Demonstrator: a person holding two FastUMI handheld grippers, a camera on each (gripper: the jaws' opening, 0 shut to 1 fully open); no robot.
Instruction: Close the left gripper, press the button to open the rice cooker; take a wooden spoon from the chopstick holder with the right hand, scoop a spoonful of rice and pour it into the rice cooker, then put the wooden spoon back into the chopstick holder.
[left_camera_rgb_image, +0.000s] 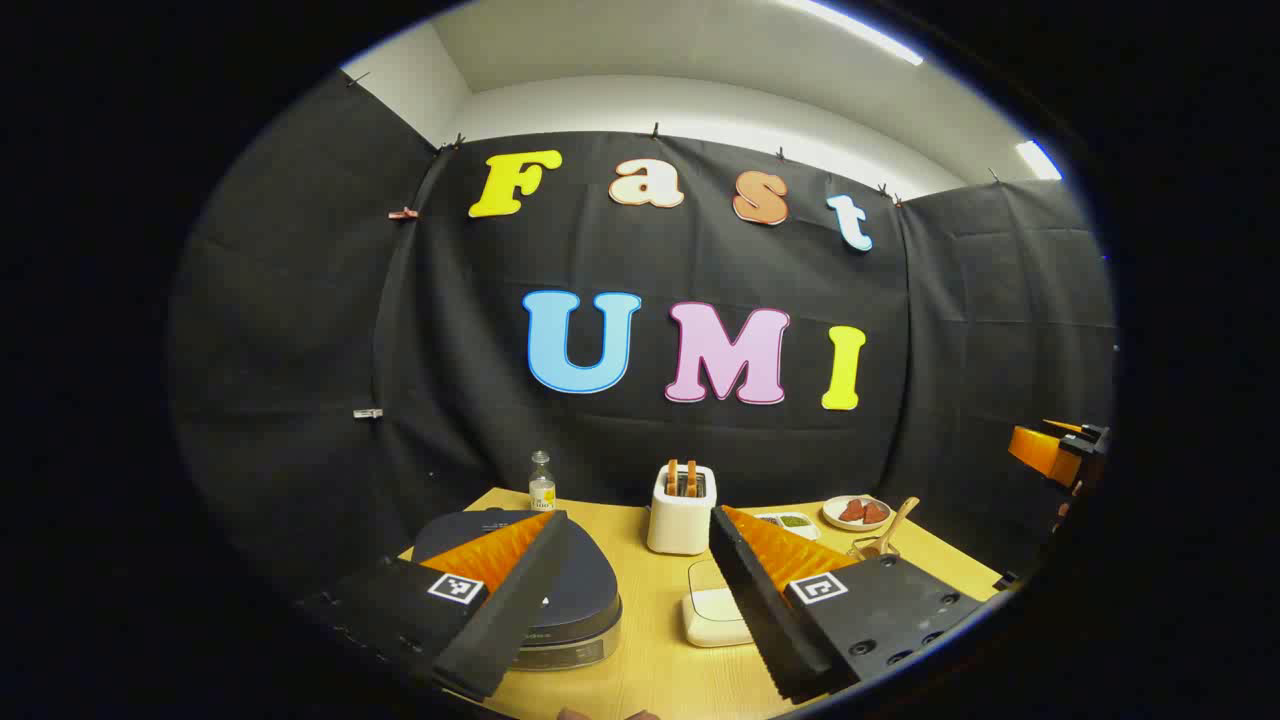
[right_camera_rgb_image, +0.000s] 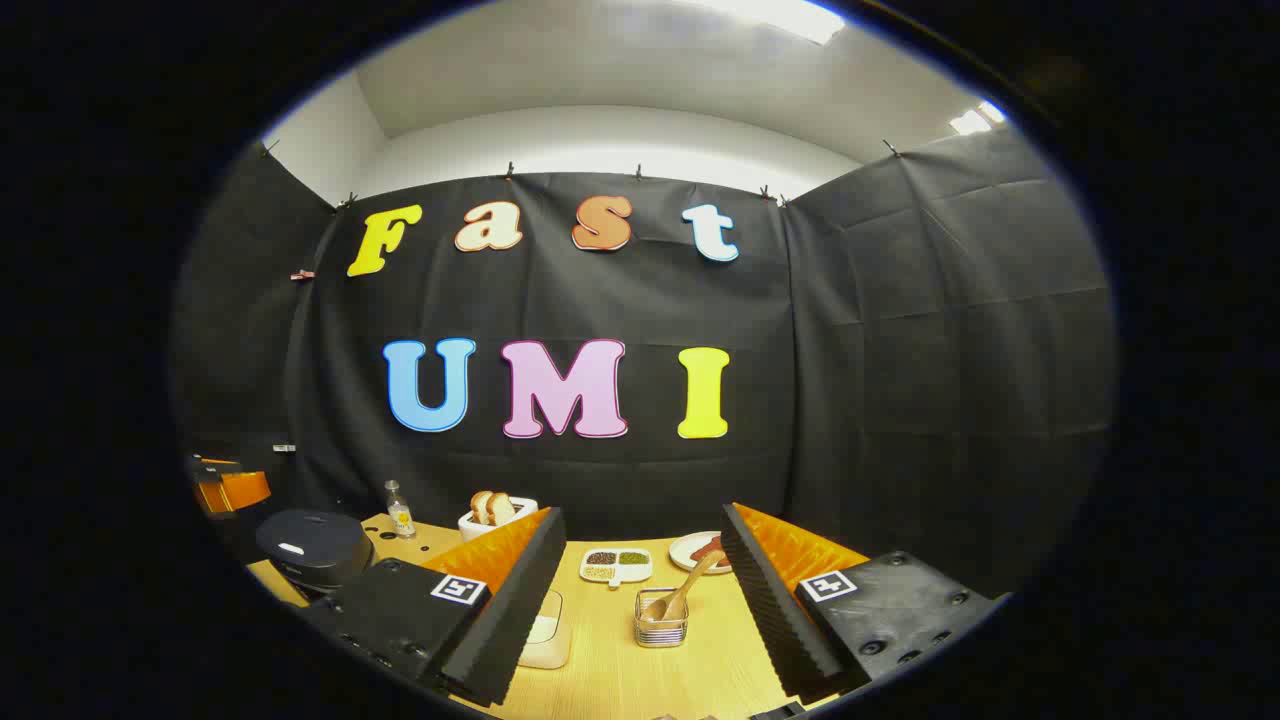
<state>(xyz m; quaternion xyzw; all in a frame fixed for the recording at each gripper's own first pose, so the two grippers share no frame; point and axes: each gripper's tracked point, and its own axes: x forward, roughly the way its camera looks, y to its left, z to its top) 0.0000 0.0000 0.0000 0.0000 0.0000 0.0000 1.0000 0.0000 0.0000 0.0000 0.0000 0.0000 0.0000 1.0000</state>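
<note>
Nearest, the left gripper (left_camera_rgb_image: 632, 600) hangs with jaws wide apart above the light wooden worktop (left_camera_rgb_image: 650, 680); it must close before pressing. The dark round-lidded rice cooker (left_camera_rgb_image: 590, 590), lid down, lies just ahead, left of its centreline. Beyond the equally wide right gripper (right_camera_rgb_image: 640, 605), the wooden spoon (right_camera_rgb_image: 682, 596) leans in the wire chopstick holder (right_camera_rgb_image: 661, 630).

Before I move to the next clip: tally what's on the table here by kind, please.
Rice cooker: 1
Toaster: 1
Small bottle: 1
Chopstick holder: 1
Wooden spoon: 1
Divided dish of grains: 1
Round plate: 1
White container: 1
Total: 8
</note>
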